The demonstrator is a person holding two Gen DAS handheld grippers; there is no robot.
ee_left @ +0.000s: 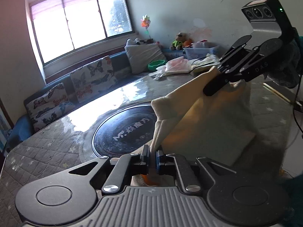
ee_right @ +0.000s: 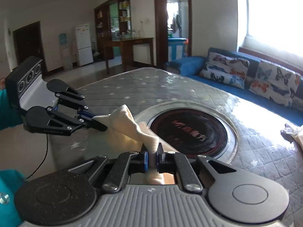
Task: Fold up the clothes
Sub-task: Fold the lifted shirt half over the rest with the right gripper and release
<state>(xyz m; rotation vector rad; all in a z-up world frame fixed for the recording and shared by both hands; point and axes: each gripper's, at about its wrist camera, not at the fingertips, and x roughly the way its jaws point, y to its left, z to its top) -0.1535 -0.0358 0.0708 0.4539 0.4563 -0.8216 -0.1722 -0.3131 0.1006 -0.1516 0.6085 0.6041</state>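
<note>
Left hand-held gripper (ee_left: pixel 153 158) and right hand-held gripper (ee_right: pixel 151 157) each clench the cream garment (ee_left: pixel 206 117), lifted above the counter (ee_left: pixel 56 151).

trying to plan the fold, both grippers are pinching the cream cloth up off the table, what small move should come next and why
Probably lower both grippers together toward the grey quilted table cover. The left gripper and right gripper each pinch an edge of the cream fleece garment, which hangs between them with only its lower edge near the table. Laying it flat would give a surface to fold on.
</note>
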